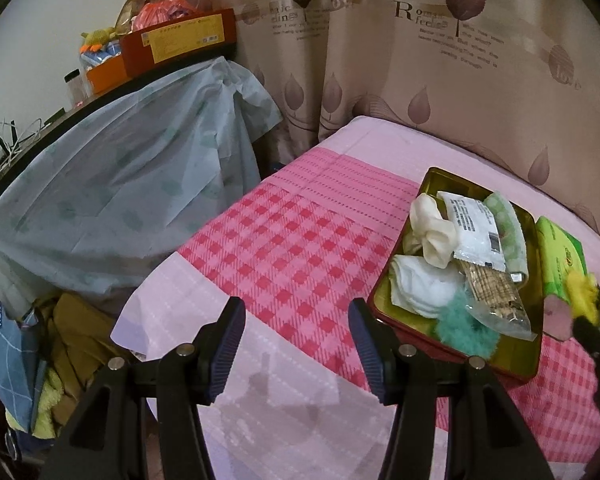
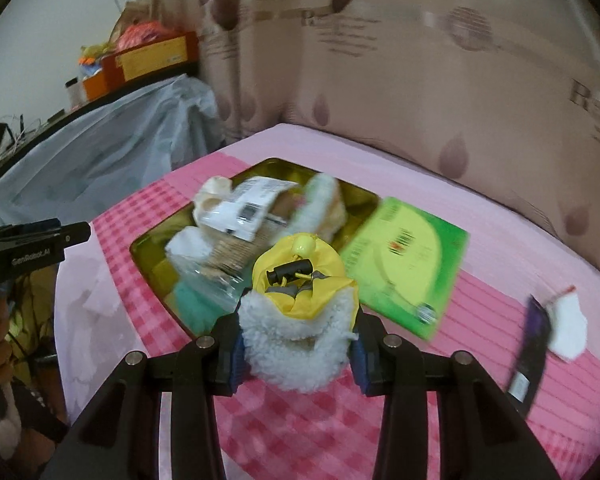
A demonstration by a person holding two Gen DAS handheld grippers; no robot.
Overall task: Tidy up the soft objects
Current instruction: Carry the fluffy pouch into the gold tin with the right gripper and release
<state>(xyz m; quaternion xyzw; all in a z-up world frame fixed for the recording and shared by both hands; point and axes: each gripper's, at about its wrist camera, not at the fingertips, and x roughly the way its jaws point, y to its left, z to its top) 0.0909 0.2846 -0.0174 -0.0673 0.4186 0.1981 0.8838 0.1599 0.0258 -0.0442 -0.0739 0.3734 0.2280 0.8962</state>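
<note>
Right gripper (image 2: 296, 354) clamped on fleecy yellow pouch (image 2: 300, 312), held above bed (image 2: 300, 420) just short of tin tray (image 2: 356, 196). Left gripper (image 1: 296, 344) spread wide, holding nothing. Tray already holds several soft items. Green tissue pack (image 2: 404, 264), dark packet (image 2: 530, 344) lie outside tray; roughly halfway, I judge.

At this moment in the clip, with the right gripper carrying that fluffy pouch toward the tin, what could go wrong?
1. The tray is already crowded; dropping the fleece pouch there may push the clear packet, already overhanging the near rim, off.
2. The right gripper squeezes only the pouch's soft lower part, so it might slip.
3. The green tissue pack lies against the tray's edge and could be nudged.
</note>
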